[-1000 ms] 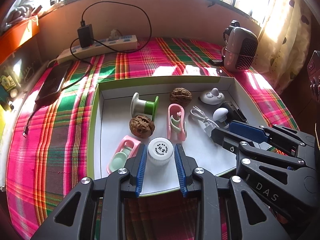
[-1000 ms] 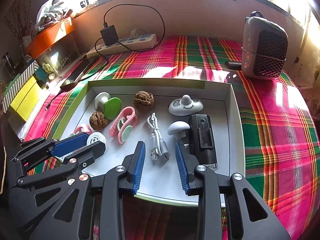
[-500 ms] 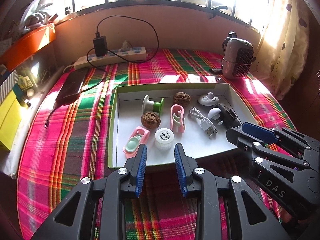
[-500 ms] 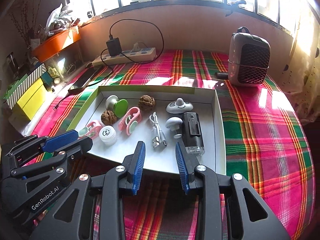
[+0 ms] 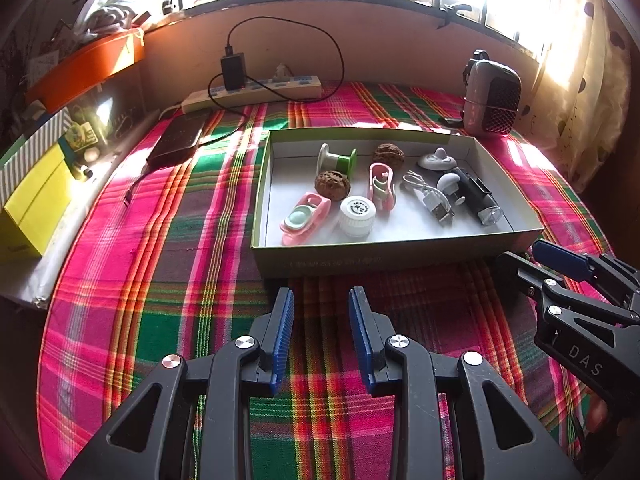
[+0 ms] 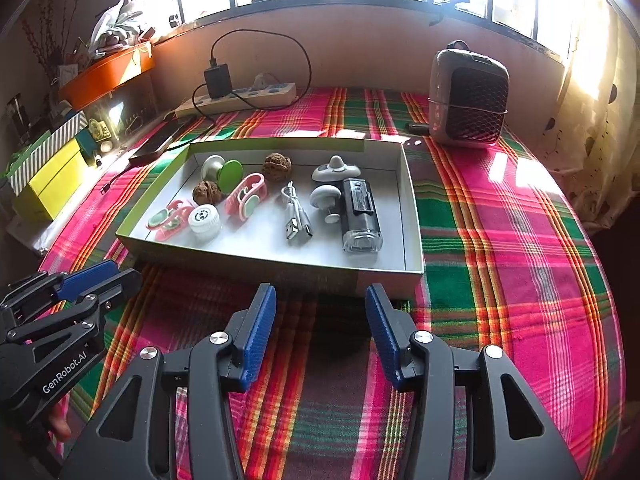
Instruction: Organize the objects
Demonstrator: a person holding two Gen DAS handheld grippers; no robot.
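While both grippers gape, tray (image 5: 400, 256) holds 2 walnuts (image 5: 332, 185) (wrinkled)

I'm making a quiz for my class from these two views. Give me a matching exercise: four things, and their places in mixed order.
Things:
1. white cap
2. USB cable
3. heater
4. power strip

Places:
A. on the cloth, past the box's far right corner
B. in the box, near its front left
C. along the far wall
D. in the box, middle

Pairs: 1-B, 2-D, 3-A, 4-C
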